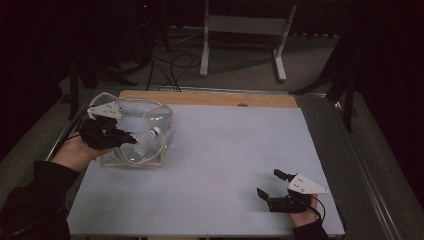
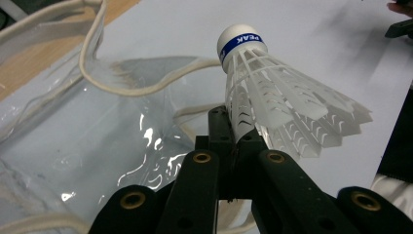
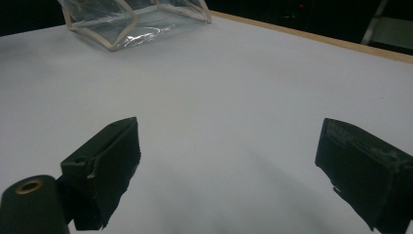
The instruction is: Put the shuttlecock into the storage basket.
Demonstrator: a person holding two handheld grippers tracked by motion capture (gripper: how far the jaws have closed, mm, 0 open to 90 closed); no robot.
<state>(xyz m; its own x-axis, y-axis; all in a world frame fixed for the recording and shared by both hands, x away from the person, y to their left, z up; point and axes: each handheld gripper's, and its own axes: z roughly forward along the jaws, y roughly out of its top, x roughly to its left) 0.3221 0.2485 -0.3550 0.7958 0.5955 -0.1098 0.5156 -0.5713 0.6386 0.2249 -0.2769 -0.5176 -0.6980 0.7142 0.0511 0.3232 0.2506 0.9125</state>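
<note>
Two grippers: one per hand, both over table (image 1: 215, 165)
L gripper (image 1: 131, 138): near left edge, approx mid-depth, jaws pressed together on shuttle skirt
L gripper, own view (image 2: 238, 141): jaws pinch lower skirt edge, cork end points up and away
Shuttle (image 1: 146, 140): white plastic skirt, white cork w/ blue band; held off the surface, over bag
Shuttle, L gripper view (image 2: 272, 102): band reads "PEAK"; skirt fans out to the right of the jaws
Bag (image 1: 150, 120): clear plastic w/ cream trim, sits at far-left corner area, mouth open; shuttle just above its near-right part
Bag, L gripper view (image 2: 73, 146): clear wall below and left of jaws, cream cord loops across it
Bag, R gripper view (image 3: 131, 19): far off at top left
R gripper (image 1: 275, 184): near-right corner, low over table, jaws spread wide, nothing between
R gripper, own view (image 3: 229, 161): two pads well apart, bare surface between
Table: pale blue top, wood strip at far edge
</note>
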